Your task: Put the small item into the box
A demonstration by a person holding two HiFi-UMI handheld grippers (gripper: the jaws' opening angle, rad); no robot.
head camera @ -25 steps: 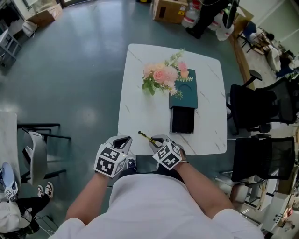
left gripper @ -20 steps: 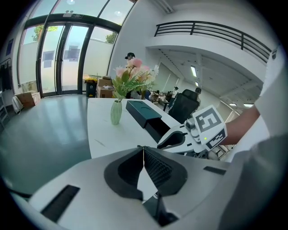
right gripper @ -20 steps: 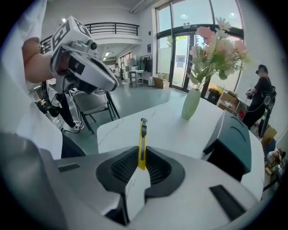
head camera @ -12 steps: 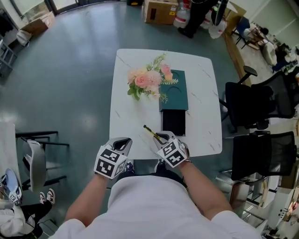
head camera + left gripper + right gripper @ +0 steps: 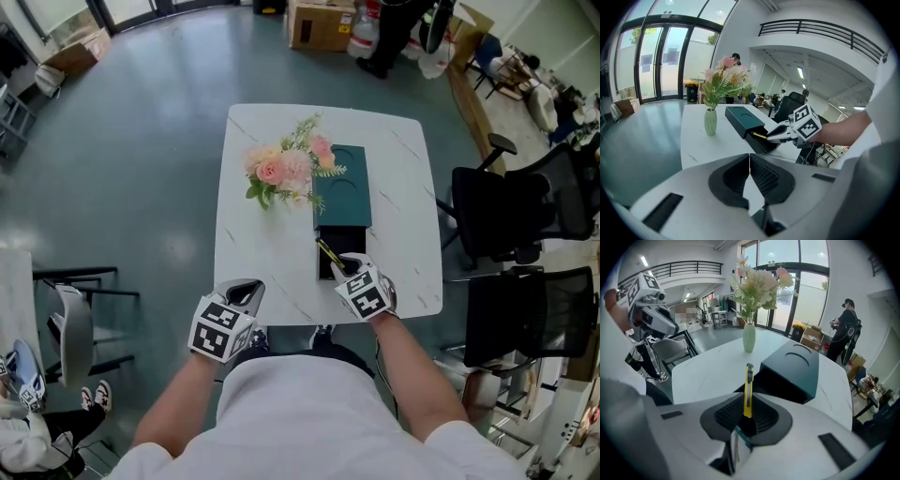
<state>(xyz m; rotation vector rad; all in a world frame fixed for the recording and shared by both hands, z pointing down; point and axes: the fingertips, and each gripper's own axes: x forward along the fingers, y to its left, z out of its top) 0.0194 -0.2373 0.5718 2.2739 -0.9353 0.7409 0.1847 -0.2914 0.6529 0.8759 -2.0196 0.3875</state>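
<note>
Right gripper (image 5: 345, 265) clamping yellow utility knife (image 5: 748, 390) by one end, pads pressing on both sides, blade body sticking out forward. Knife hovering over open black drawer (image 5: 325, 267) of dark green box (image 5: 343, 187), tip pointing into it, not yet resting inside. Left gripper (image 5: 750, 176) holding nothing, pad tips meeting, hanging off near edge of white table (image 5: 262, 253). Flower vase (image 5: 710, 123) standing beside box. Marker cube (image 5: 806, 123) showing black-and-white square pattern only.
</note>
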